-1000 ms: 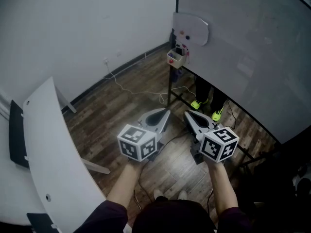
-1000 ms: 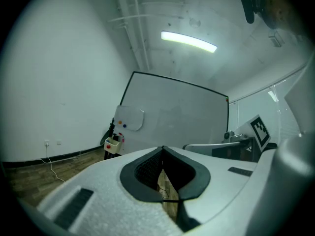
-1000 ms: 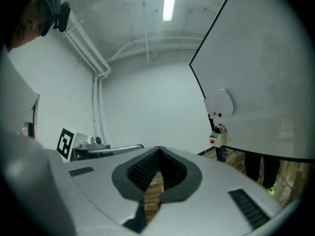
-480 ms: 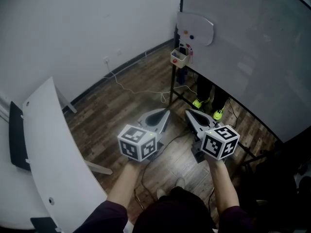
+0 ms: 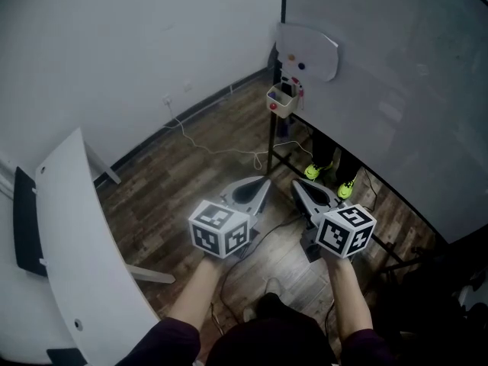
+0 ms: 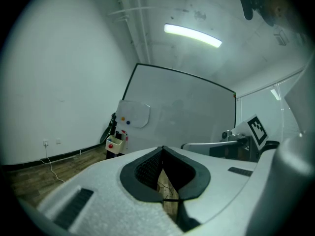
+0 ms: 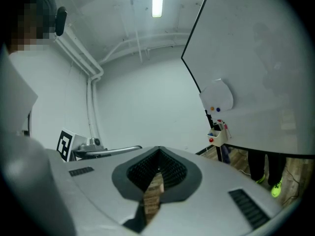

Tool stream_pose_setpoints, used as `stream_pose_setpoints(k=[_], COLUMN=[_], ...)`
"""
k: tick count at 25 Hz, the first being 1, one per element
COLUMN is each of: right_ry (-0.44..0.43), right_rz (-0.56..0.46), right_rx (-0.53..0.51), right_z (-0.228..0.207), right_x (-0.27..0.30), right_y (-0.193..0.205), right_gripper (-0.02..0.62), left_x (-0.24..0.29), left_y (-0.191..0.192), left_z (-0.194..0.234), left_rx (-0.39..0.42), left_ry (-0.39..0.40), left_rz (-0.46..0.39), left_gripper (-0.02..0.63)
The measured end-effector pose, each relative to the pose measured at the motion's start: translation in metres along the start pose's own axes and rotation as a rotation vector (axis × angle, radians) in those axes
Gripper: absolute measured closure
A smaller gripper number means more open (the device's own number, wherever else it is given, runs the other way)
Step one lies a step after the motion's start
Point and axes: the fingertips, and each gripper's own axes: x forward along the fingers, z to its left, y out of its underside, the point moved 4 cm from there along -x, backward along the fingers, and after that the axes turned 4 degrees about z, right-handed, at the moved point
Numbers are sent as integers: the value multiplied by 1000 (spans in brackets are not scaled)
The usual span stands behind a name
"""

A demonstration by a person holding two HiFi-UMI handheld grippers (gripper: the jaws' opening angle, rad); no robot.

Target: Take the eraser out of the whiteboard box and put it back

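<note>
Presently, two grippers are held side by side above the wooden floor [image 5: 175, 181], and both are pointed toward the whiteboard [image 5: 381, 75]. The fingers of the left gripper [image 5: 263, 183] are pressed together at their tips, as is seen in the left gripper view, and only the floor shows through the hollow behind the tips. The fingers of the right gripper [image 5: 296, 183] are also brought together at the tips, and nothing is held between them. The two grippers are near each other but are not touching.

The whiteboard box [image 5: 279, 101] is hung at the lower left corner of the whiteboard, just below a white rounded panel [image 5: 309, 50] on which two small coloured dots are seen. A red round spot is seen on the front of the box. Some small dark things are standing inside it, but the eraser cannot be told apart among them. The box is well apart from both grippers. A white cable [image 5: 206, 145] is laid across the floor, and a curved white counter [image 5: 76, 227] is seen at the left.
</note>
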Motion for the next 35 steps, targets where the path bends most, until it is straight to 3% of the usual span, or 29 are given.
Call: stream_pose_setpoints(k=[13,35], right_ry=[-14,-3], right_rz=[0,-6], right_rx=[25,66], right_z=[-94,-173], right_x=[33,116], right_y=[-30,-66], right_gripper=[592,592], left_x=[96,187], left_y=[-22,-47], left_z=[29,109], left_rx=[4,19], left_ry=[-24,-19], left_rz=[21,64], left_gripper=[601,601])
